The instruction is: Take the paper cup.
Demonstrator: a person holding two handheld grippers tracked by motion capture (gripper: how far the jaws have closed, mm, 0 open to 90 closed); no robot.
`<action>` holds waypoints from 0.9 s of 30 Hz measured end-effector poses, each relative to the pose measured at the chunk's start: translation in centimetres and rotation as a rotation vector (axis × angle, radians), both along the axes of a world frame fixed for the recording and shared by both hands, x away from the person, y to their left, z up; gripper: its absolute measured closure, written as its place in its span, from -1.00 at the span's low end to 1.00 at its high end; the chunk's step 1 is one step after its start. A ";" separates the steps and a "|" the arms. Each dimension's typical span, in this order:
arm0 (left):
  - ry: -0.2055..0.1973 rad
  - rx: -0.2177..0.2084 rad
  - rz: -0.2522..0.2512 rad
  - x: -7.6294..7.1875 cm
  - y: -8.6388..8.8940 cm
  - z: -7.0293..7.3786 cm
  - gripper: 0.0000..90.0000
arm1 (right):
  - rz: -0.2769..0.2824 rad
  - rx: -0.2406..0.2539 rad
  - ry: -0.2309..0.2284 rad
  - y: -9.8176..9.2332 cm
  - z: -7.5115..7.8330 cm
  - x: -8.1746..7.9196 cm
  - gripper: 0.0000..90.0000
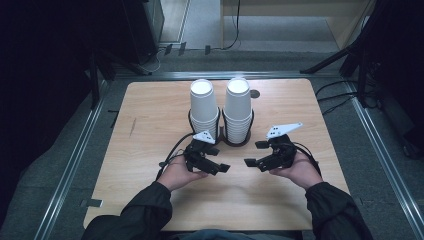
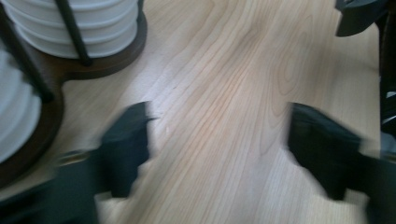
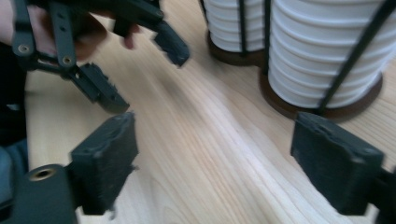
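Two tall stacks of white paper cups, left stack (image 1: pixel 203 107) and right stack (image 1: pixel 238 105), stand upside down in a black wire holder (image 1: pixel 235 143) with a dark base, at the middle back of the wooden table (image 1: pixel 150 130). In front of the holder a person's hands hold both grippers just above the table, tips facing each other. My left gripper (image 1: pixel 219 160) (image 2: pixel 219 144) is open, with bare wood between its jaws. My right gripper (image 1: pixel 255 154) (image 3: pixel 215 154) is open too, nothing between its jaws. The cup stacks (image 3: pixel 322 51) sit just beyond it, and the left gripper (image 3: pixel 140 72) is at the upper left.
A small dark round mark (image 1: pixel 255 93) lies on the table behind the right stack. Metal rails (image 1: pixel 75 160) run along both sides of the table. Black stand legs (image 1: pixel 332 60) and cables (image 1: pixel 335 97) lie on the grey floor at the back right.
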State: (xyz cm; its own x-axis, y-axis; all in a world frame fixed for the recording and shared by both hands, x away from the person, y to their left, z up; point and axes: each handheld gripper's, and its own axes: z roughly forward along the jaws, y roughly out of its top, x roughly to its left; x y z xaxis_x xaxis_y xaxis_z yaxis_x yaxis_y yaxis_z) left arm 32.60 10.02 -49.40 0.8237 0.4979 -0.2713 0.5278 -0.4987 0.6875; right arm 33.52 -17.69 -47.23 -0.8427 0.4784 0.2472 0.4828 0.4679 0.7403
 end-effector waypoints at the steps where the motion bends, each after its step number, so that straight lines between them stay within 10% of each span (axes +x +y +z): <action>1: -0.006 -0.008 0.000 0.0 0.1 0.1 -0.26 | -0.001 -0.011 0.006 0.0 0.0 0.0 -0.60; 14: -0.070 -0.002 -0.008 0.4 0.2 0.9 -0.01 | 0.012 -0.041 0.025 0.1 -0.4 0.1 -0.47; 27: -0.044 0.009 -0.011 0.3 0.9 0.5 -0.03 | 0.058 -0.095 -0.023 0.8 -0.7 0.1 -0.23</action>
State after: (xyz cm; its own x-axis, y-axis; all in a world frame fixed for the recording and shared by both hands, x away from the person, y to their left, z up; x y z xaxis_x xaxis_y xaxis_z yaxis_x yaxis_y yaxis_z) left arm 32.85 10.96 -48.86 0.8402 0.4912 -0.2296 0.4914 -0.5107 0.7055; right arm 33.59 -16.89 -47.88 -0.8746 0.4487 0.1837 0.4363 0.5632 0.7018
